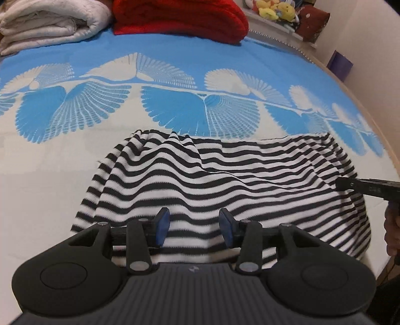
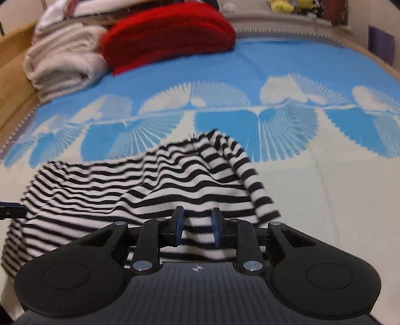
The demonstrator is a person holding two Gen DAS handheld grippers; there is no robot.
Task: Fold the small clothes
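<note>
A black-and-white striped garment point(image 1: 225, 175) lies rumpled on the bed, with raised folds along its far edge. My left gripper point(image 1: 193, 222) hovers over its near hem, blue pads apart, with nothing pinched between them. In the right wrist view the same garment point(image 2: 150, 180) spreads to the left, and one sleeve-like part runs down the right side. My right gripper point(image 2: 197, 220) stands open just above the near edge of the cloth. The cloth shows through the gap between its pads. A finger of the right gripper point(image 1: 362, 187) reaches in over the garment's right side.
The bed cover point(image 1: 175, 62) is blue and white with a fan pattern. A red blanket point(image 1: 180, 17) and a folded white quilt point(image 1: 50, 22) lie at the far end. Plush toys point(image 1: 275, 10) sit on a ledge behind. A hand point(image 1: 392, 230) shows at the right edge.
</note>
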